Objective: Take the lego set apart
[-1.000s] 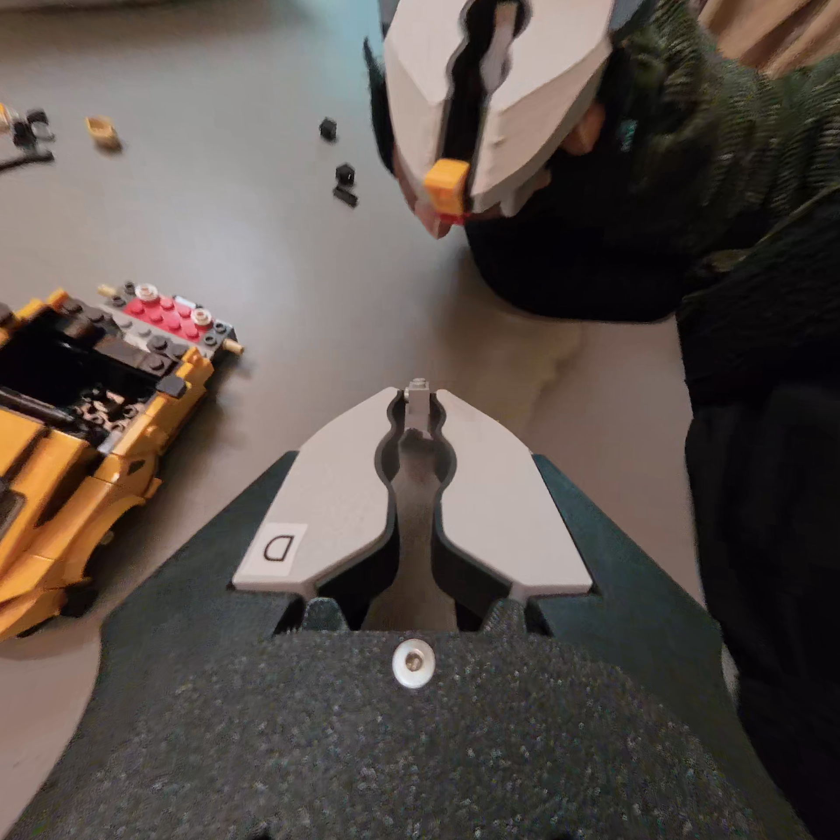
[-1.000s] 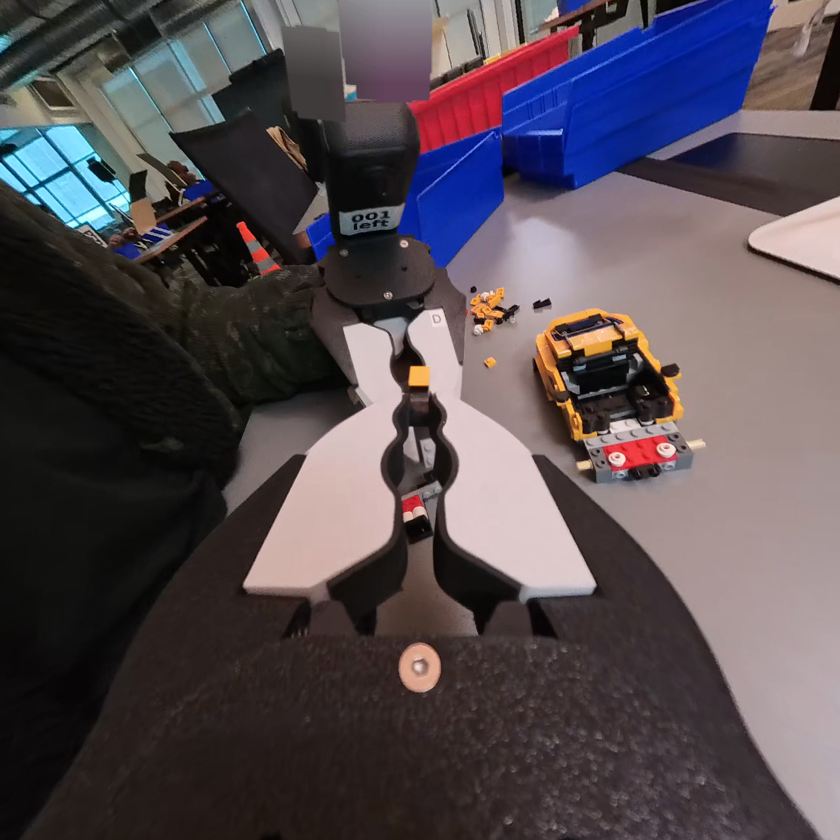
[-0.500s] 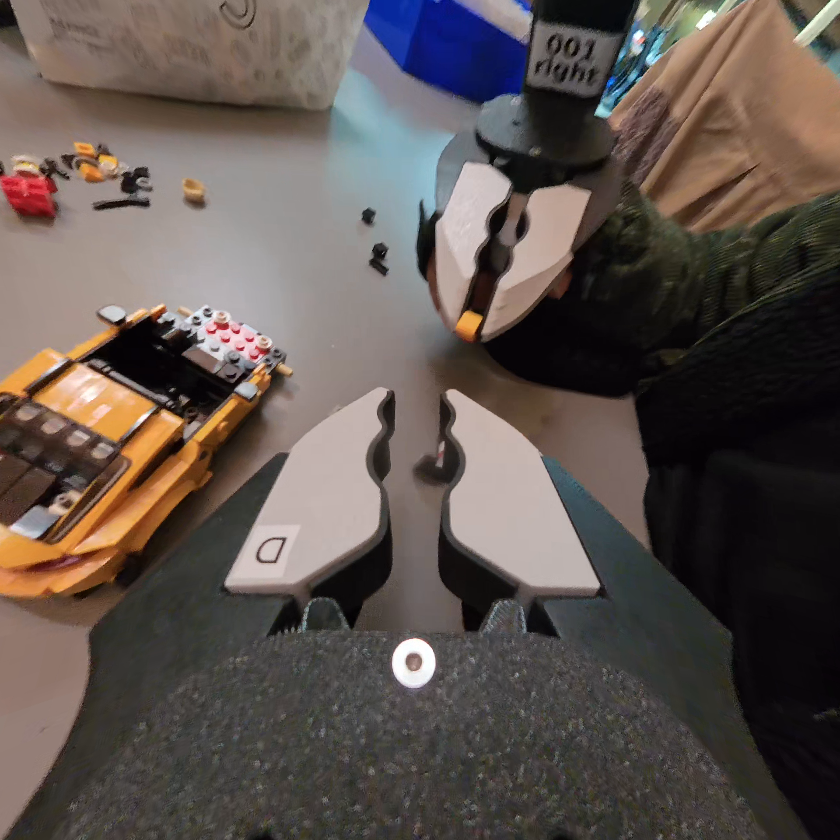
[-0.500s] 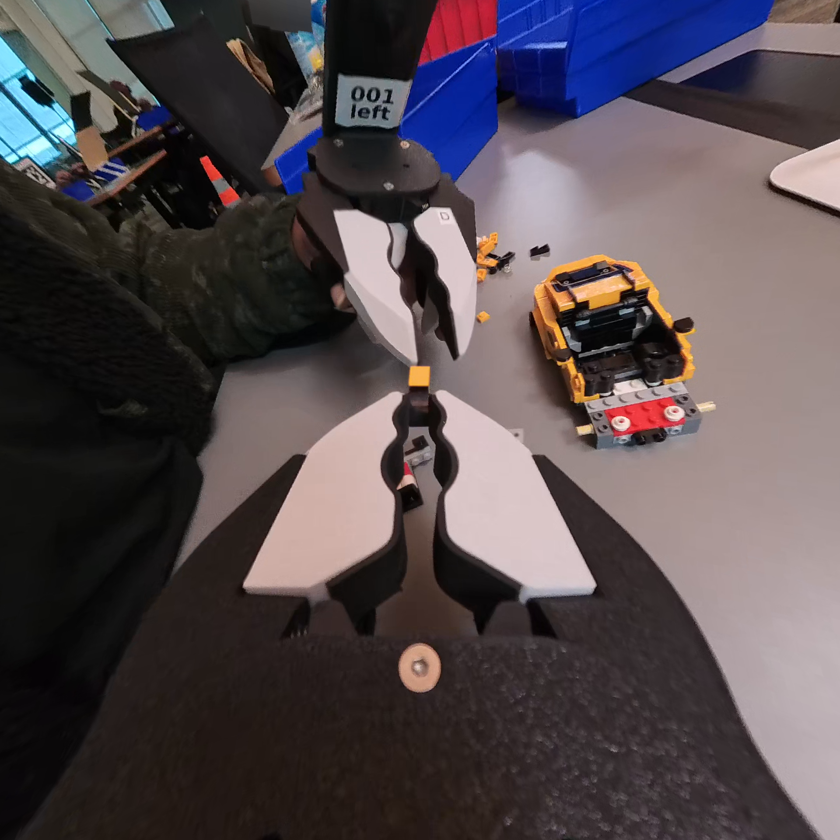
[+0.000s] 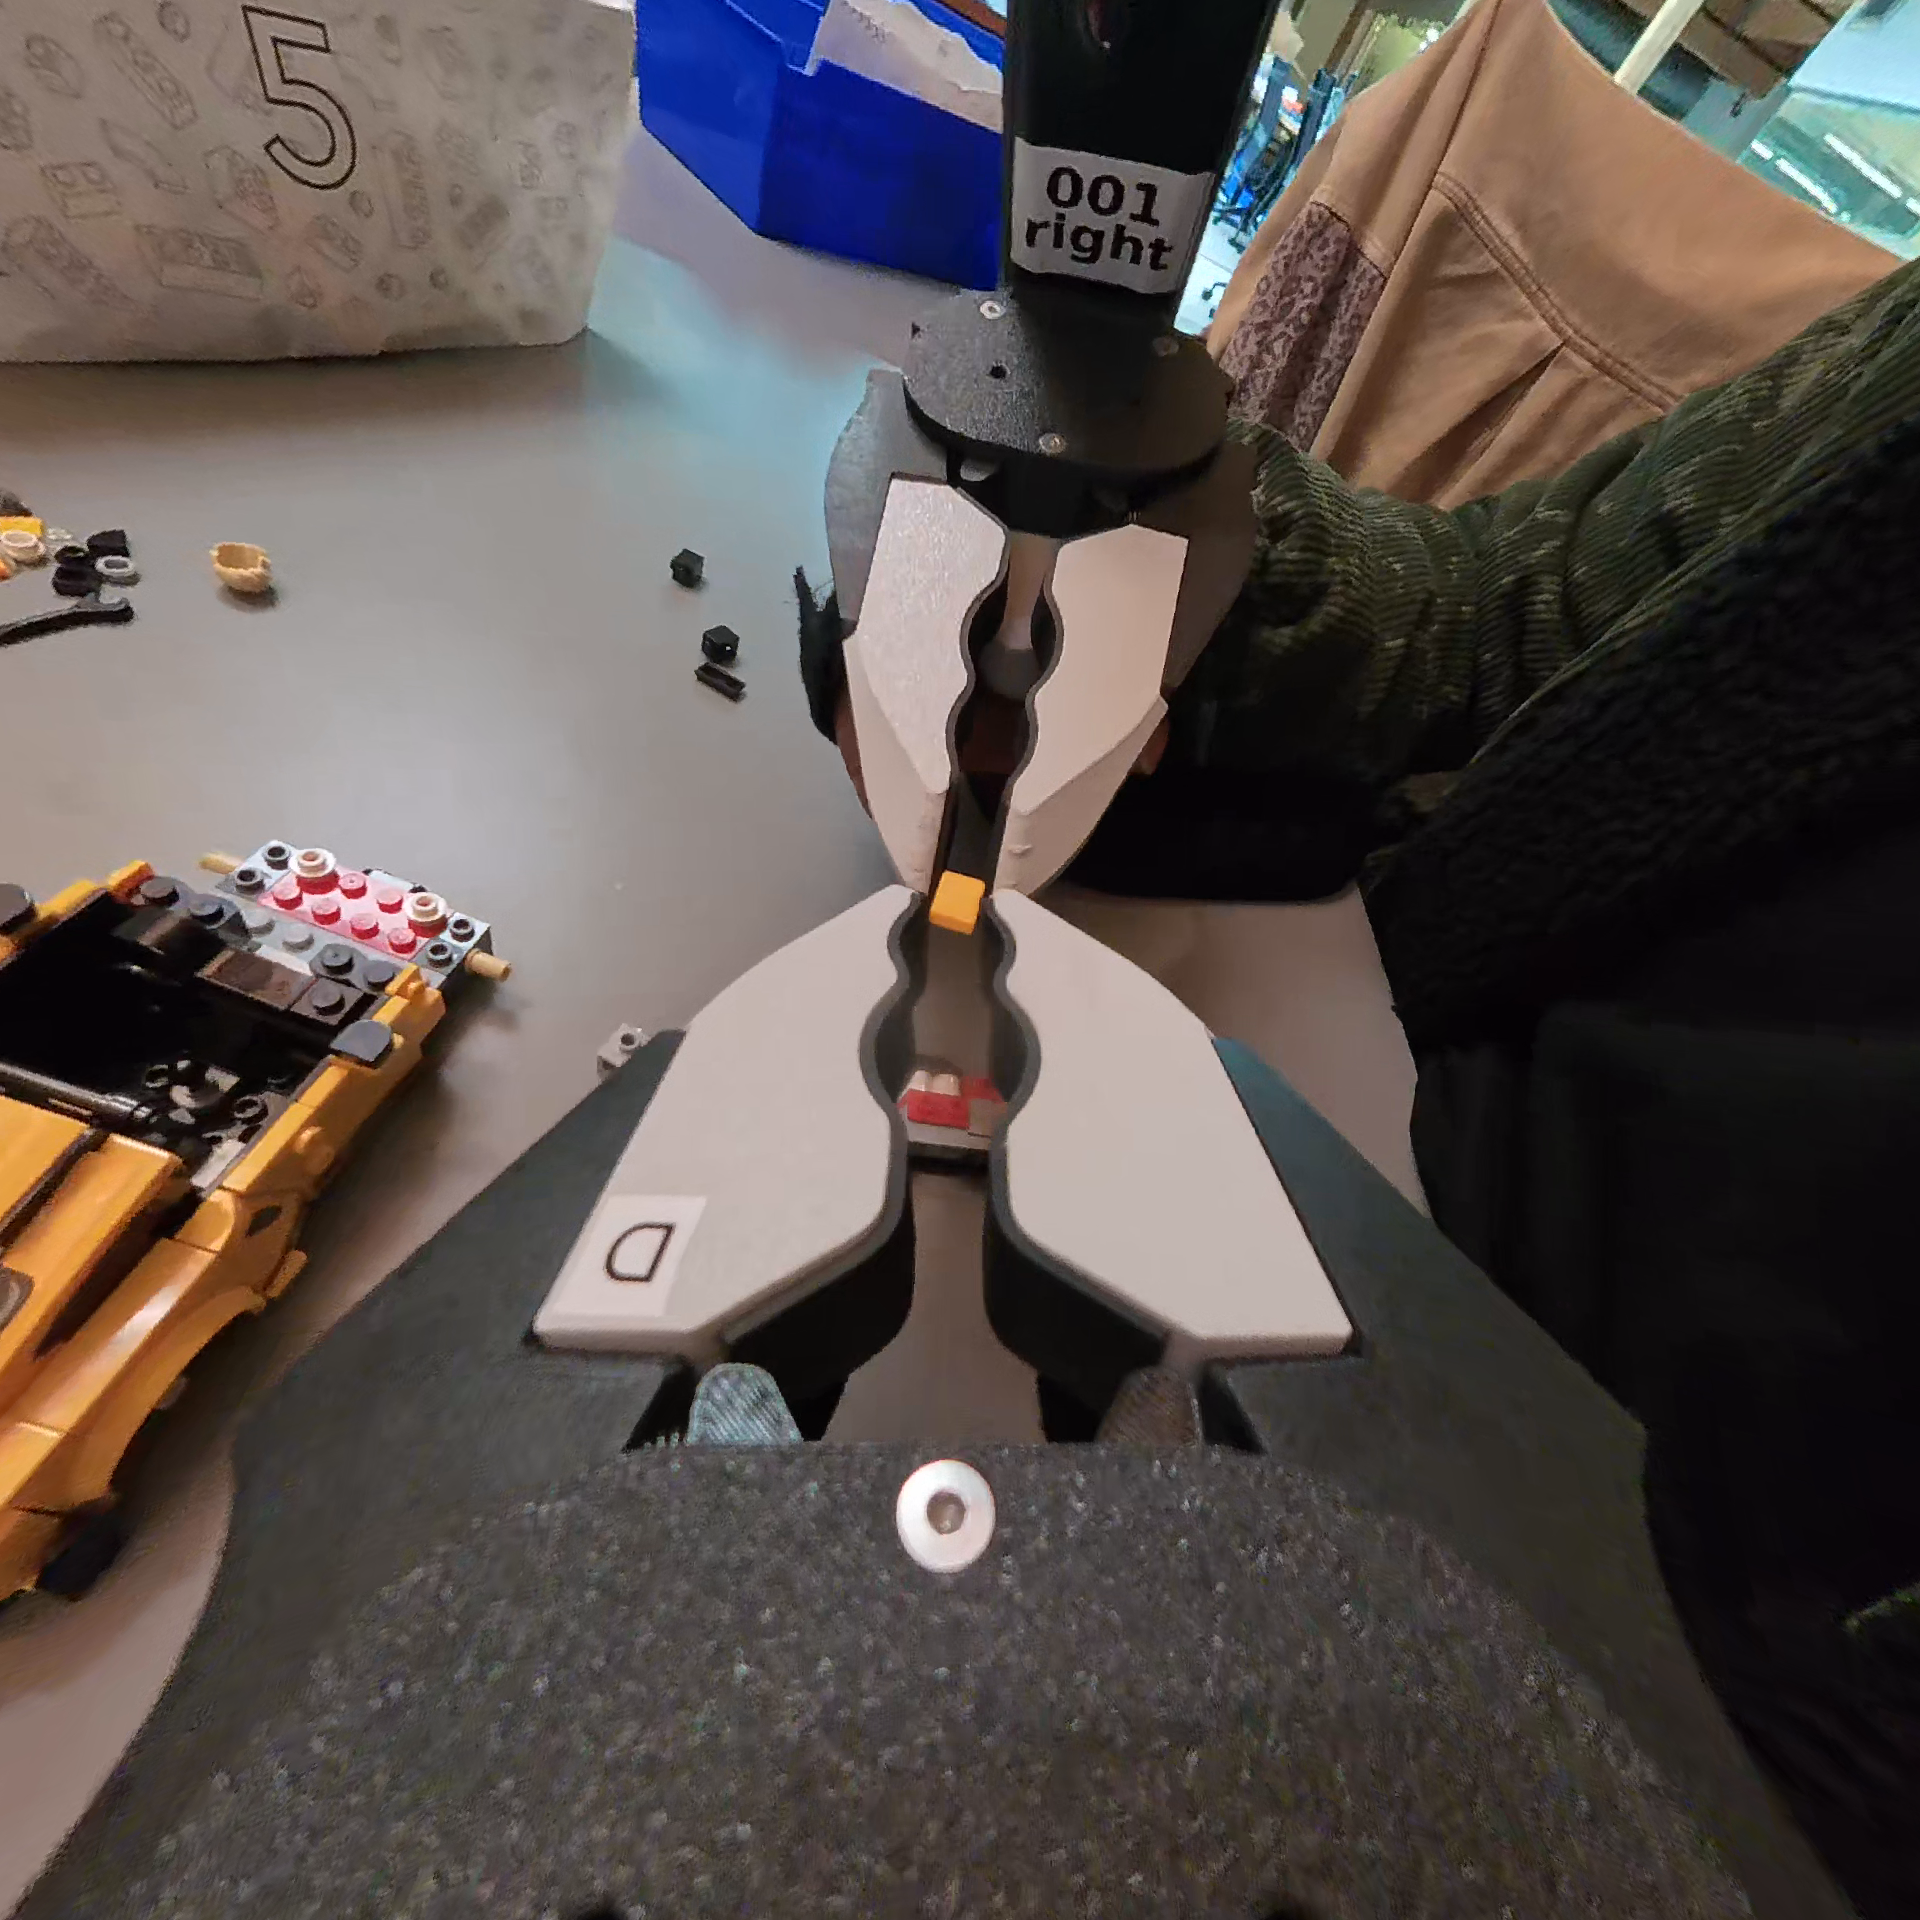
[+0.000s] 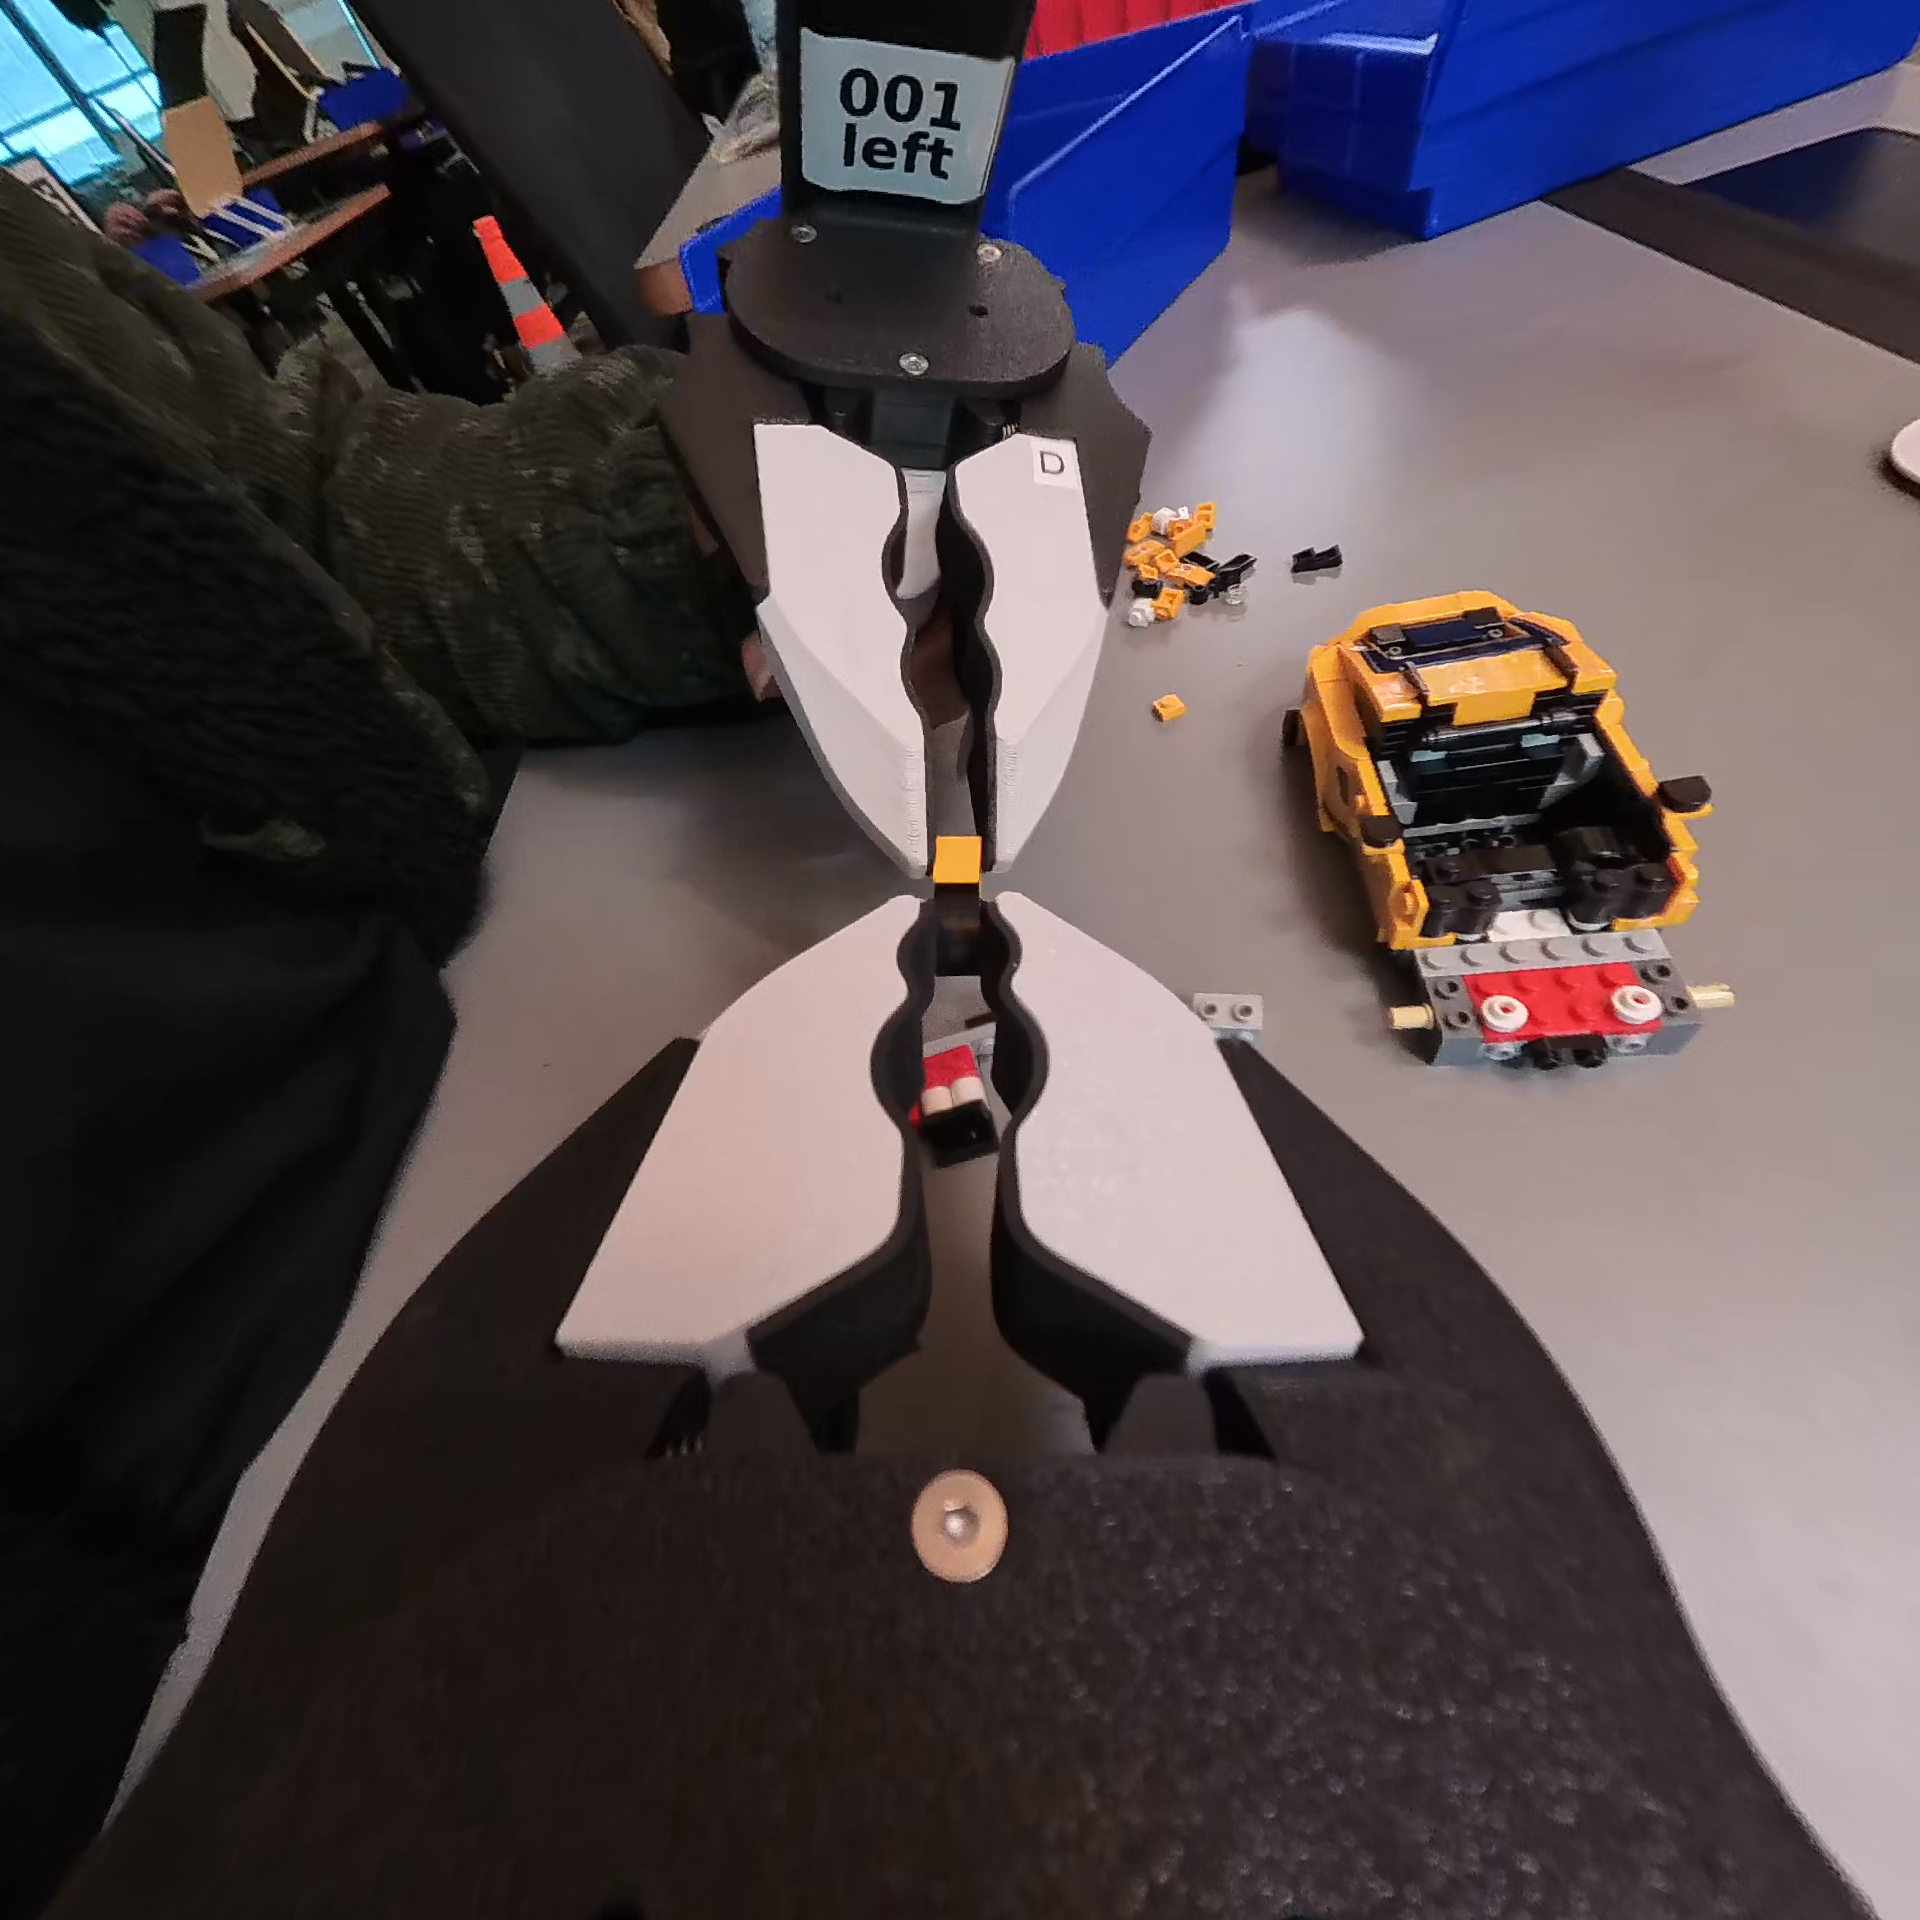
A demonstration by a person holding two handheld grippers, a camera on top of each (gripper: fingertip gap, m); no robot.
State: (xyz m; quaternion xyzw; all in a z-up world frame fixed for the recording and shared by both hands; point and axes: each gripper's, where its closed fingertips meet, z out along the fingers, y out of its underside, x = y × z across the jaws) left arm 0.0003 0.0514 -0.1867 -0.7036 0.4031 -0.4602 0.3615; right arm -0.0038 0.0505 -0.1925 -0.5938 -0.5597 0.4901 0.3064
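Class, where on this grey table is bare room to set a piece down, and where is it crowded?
Free: the table between the blue bins and the yellow car, and right of the car. Crowded: the loose pile, and where left gripper and right gripper pinch the small assembly.

- Left gripper [image 5: 951,914]: pale grey fingers [image 5: 769,1122] with wavy black inner edges, one with a lettered sticker, on a speckled black body.
- A silver screw [image 5: 944,1514] sits behind the fingers.
- Right gripper [image 6: 958,902]: same build; black handle with a white label [image 5: 1099,220].
- Dark green ribbed sleeves [image 5: 1507,623].
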